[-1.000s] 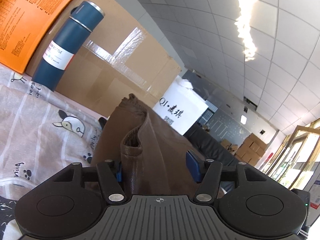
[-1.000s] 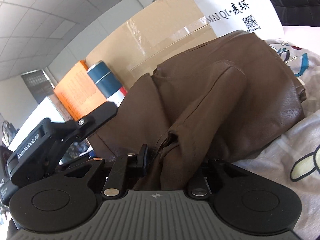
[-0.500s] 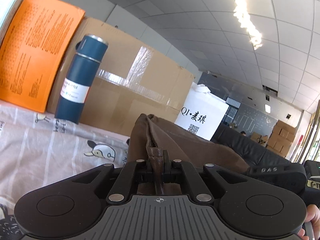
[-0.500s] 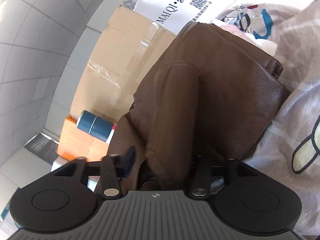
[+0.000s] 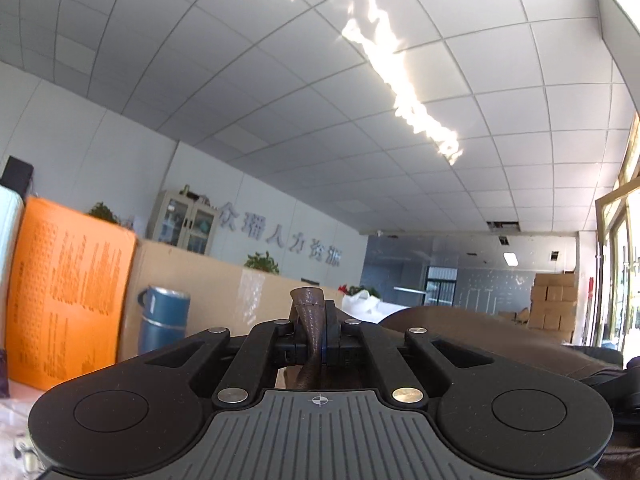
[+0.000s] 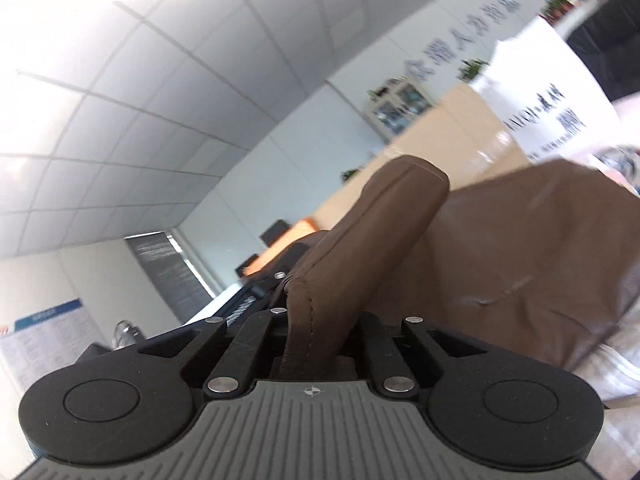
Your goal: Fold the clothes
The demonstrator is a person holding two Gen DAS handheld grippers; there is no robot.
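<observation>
A brown leather-like garment [image 6: 520, 248] is held up by both grippers. My left gripper [image 5: 314, 340] is shut on a narrow edge of the garment [image 5: 310, 320], which sticks up between the jaws; more of it spreads to the right [image 5: 480, 324]. My right gripper [image 6: 316, 344] is shut on a thick folded edge of the same garment, which rises up and to the right. Both cameras tilt upward toward the ceiling. The other gripper's black body [image 6: 272, 284] shows behind the garment in the right wrist view.
A cardboard box [image 5: 216, 280], an orange panel [image 5: 68, 296] and a blue flask [image 5: 162, 320] stand at the back left. A white bag [image 6: 536, 96] sits beyond the garment. The printed sheet [image 6: 616, 356] covers the table at right.
Both grippers closed on the garment and lifted it; the right was open half a second ago. Both views swung up from the table toward the ceiling.
</observation>
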